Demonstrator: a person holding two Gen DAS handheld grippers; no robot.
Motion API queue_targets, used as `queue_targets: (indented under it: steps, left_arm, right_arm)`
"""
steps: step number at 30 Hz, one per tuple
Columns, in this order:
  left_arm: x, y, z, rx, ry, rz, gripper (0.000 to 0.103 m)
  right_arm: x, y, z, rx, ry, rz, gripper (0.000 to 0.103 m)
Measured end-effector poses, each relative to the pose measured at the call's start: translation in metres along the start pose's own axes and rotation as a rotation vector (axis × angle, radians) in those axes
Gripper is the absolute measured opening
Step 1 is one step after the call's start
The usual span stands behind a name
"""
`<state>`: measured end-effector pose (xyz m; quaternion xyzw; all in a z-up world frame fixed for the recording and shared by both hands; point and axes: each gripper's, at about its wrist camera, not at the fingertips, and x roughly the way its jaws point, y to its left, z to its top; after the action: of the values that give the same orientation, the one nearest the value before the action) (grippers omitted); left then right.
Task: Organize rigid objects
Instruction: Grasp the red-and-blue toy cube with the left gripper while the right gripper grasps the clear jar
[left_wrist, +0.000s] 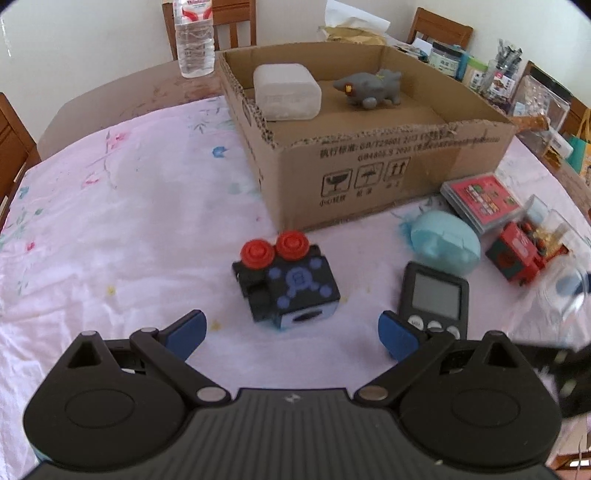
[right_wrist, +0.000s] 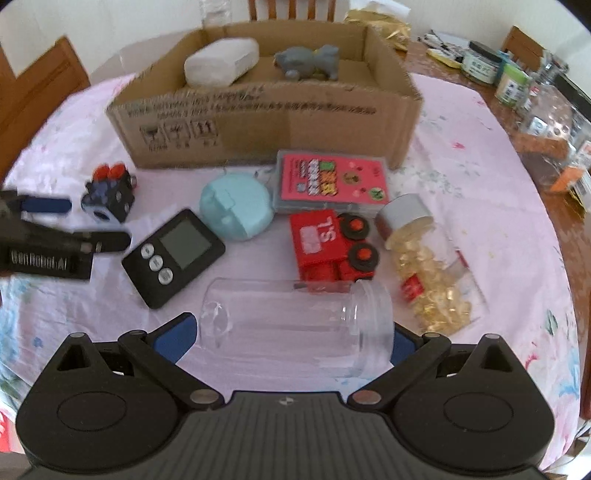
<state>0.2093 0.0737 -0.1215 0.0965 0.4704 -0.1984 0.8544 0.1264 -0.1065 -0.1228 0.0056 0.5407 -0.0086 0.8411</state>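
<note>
While your left gripper (left_wrist: 291, 334) hangs low over the pink floral tablecloth (left_wrist: 110, 229) in the left wrist view, its blue-padded fingers (left_wrist: 188, 330) stand wide apart with nothing between them, tipped forward toward the middle of the frame. Just ahead of that gap sits the black toy camera (left_wrist: 286, 282) with two red knobs, and beside the right finger lies the black digital timer (left_wrist: 436, 297). Past them, at upper centre, the cardboard box (left_wrist: 369, 162) holds a white plastic case (left_wrist: 286, 90) and a grey toy animal (left_wrist: 369, 86); a pale blue round case (left_wrist: 445, 243), a red card box (left_wrist: 484, 199) and a red toy truck (left_wrist: 517, 253) lie at the right. In the right wrist view, your right gripper (right_wrist: 291, 341) is also low and level, its fingers (right_wrist: 173, 338) spread around a clear plastic jar (right_wrist: 295, 326) that lies on its side across the gap; whether the pads press it or only flank it you cannot tell. Above the jar lies the truck on its side, and to the right a capsule jar (right_wrist: 428, 266) with a silver lid. Your left gripper shows blurred at the left edge.
</note>
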Motion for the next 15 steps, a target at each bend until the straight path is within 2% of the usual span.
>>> queue_targets:
  steps: [3,6,8,15]
  left_arm:
    - [0.003,0.001,0.005,-0.031,-0.005,0.014,0.099]
    - [0.009,0.004,0.008,-0.062,-0.010,0.031,0.099]
    - [0.012,0.004,0.007,-0.058,-0.024,0.070,0.100]
    - [0.008,0.016,0.001,-0.070,-0.029,0.075,0.103]
  right_arm:
    - [0.010,0.004,-0.003,-0.008,0.031,-0.020,0.103]
    - [0.009,0.004,-0.007,-0.010,0.008,-0.022,0.103]
    - [0.009,0.004,-0.008,-0.007,0.001,-0.023,0.103]
    - [0.007,0.005,-0.012,-0.012,-0.022,-0.023,0.103]
